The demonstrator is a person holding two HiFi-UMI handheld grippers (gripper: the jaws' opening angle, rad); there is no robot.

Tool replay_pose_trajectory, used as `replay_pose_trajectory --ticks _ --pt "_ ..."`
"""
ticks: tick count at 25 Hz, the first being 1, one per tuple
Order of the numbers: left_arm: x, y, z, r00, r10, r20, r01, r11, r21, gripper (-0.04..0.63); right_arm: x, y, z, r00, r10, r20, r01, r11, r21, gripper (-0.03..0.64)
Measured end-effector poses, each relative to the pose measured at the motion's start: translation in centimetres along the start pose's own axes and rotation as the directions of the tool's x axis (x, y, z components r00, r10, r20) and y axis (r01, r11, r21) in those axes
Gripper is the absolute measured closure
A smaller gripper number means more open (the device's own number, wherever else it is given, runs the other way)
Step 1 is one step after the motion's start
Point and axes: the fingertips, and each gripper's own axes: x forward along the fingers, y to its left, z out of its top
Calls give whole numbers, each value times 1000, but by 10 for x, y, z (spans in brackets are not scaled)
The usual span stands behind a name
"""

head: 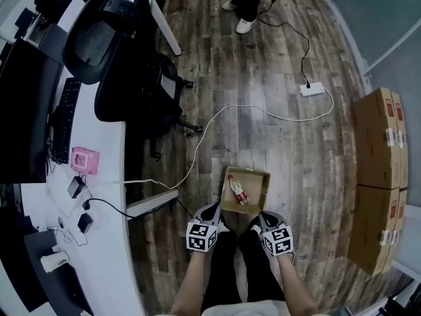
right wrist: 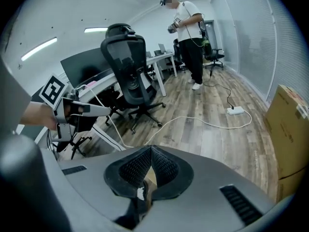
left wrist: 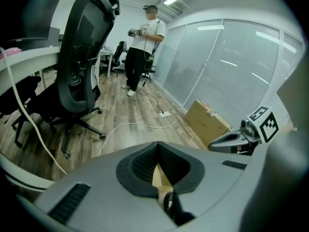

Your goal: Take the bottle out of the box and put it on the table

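While both grippers sit low in front of the person, the bottle point(head: 238, 191) lies on its side inside the open cardboard box point(head: 256, 184). The box is on the wood floor point(head: 276, 130), just ahead of the gripper tips. Left gripper point(left wrist: 157, 146): jaws closed tip to tip, holding nothing. Right gripper point(right wrist: 150, 151): same, jaws together, empty. Both tips are close to the box's near edge, clear of the bottle; can't tell if they touch the box. White desk point(head: 105, 196) is to the left with a keyboard point(head: 62, 120) and a pink item point(head: 85, 160), black office chair point(head: 125, 78) beside it. White cable point(head: 223, 110) runs to a power strip point(head: 312, 89). Cardboard cartons point(head: 378, 150) are stacked on the right. Second person point(head: 245, 5) stands at the far end.
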Motion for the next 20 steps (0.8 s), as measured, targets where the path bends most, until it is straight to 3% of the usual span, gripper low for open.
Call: replay_pose_trajectory --ticks 6,11,17,20 --pt "21 23 -50 993 -77 -89 79 997 19 580 52 7 -31 999 -8 -44 13 994 106 577" --pt "40 33 -83 984 -122 -133 127 991 31 580 93 12 -53 998 -3 -68 12 991 135 577" --pt "83 52 -105 975 -187 -122 192 981 31 580 149 10 -65 999 26 -28 -21 985 174 577" --pt "103 59 -129 969 -203 -142 212 976 47 580 168 9 -91 998 48 -41 -40 985 171 577"
